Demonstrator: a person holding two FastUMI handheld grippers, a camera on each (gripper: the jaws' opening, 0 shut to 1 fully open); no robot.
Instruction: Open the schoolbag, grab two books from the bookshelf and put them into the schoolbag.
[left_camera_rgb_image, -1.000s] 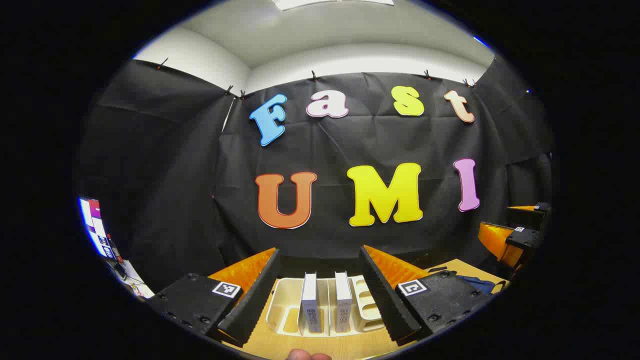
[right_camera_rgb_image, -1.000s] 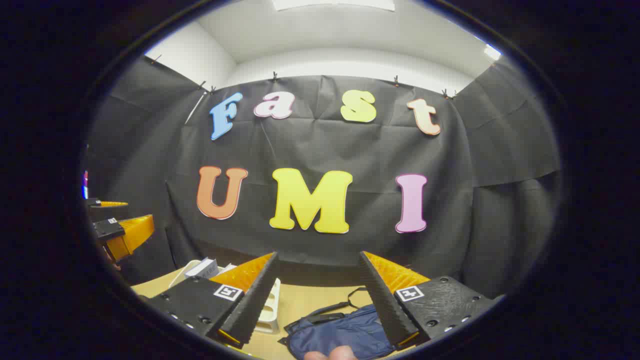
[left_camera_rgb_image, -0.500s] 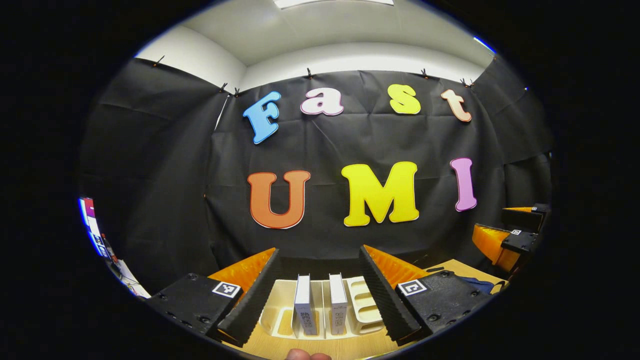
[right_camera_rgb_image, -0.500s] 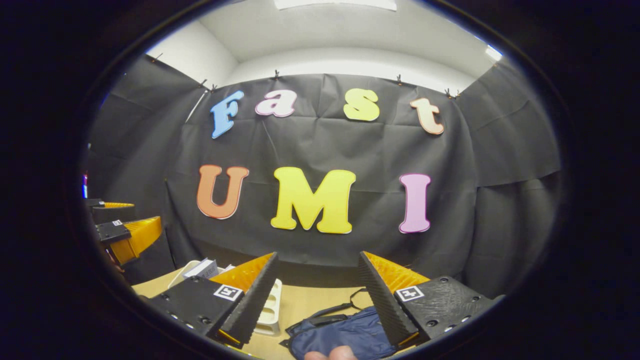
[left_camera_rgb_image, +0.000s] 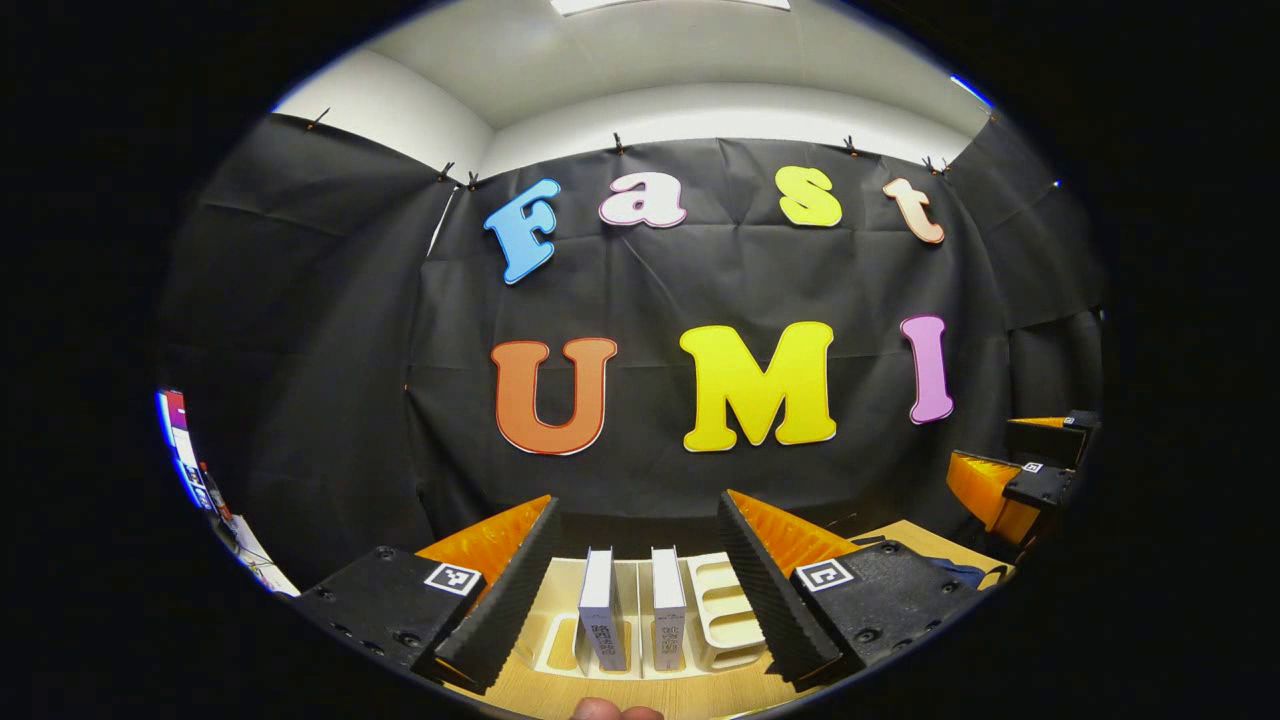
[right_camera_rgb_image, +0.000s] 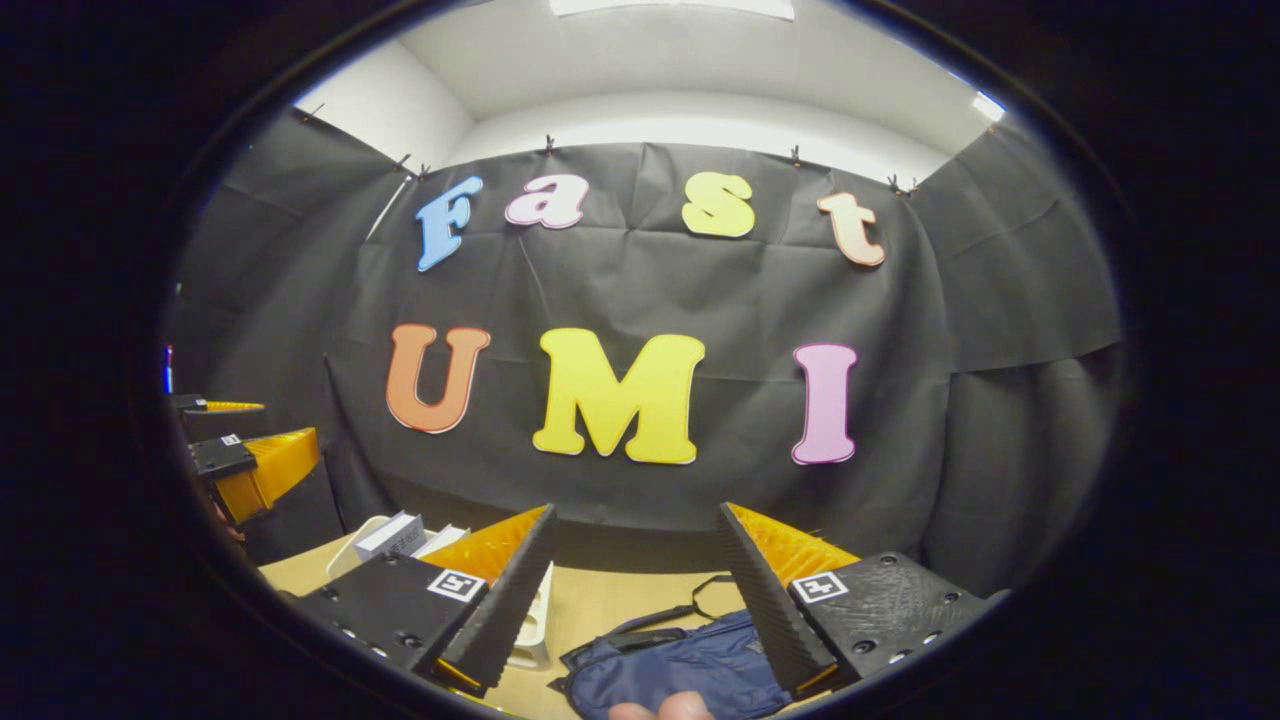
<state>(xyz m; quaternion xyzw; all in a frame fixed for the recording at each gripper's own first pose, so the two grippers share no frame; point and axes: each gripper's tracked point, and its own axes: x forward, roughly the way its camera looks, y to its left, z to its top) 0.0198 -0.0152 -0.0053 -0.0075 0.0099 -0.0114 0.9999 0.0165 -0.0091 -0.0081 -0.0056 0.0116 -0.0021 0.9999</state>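
Note:
Two white books (left_camera_rgb_image: 632, 608) stand upright, spines toward me, in a cream bookshelf rack (left_camera_rgb_image: 722, 612) on the wooden table. My left gripper (left_camera_rgb_image: 637, 497) hovers open in front of them, nothing between its fingers. In the right gripper view a navy schoolbag (right_camera_rgb_image: 668, 668) lies flat on the table, its strap trailing toward the wall. My right gripper (right_camera_rgb_image: 635, 508) stands open just above and before it, touching nothing. The rack (right_camera_rgb_image: 537, 622) and books (right_camera_rgb_image: 392, 535) appear left of the bag. Whether the bag's zip is open is hidden.
The black booth wall rises close behind the table (right_camera_rgb_image: 620, 605). The right gripper (left_camera_rgb_image: 1005, 455) appears far right in the left gripper view, the left gripper (right_camera_rgb_image: 248, 437) far left in the right gripper view. A person's fingertip (left_camera_rgb_image: 612, 711) pokes in at the bottom.
The books and rack have drifted slightly left in the left gripper view as that gripper shifted. The right gripper has barely moved. Both stay open.

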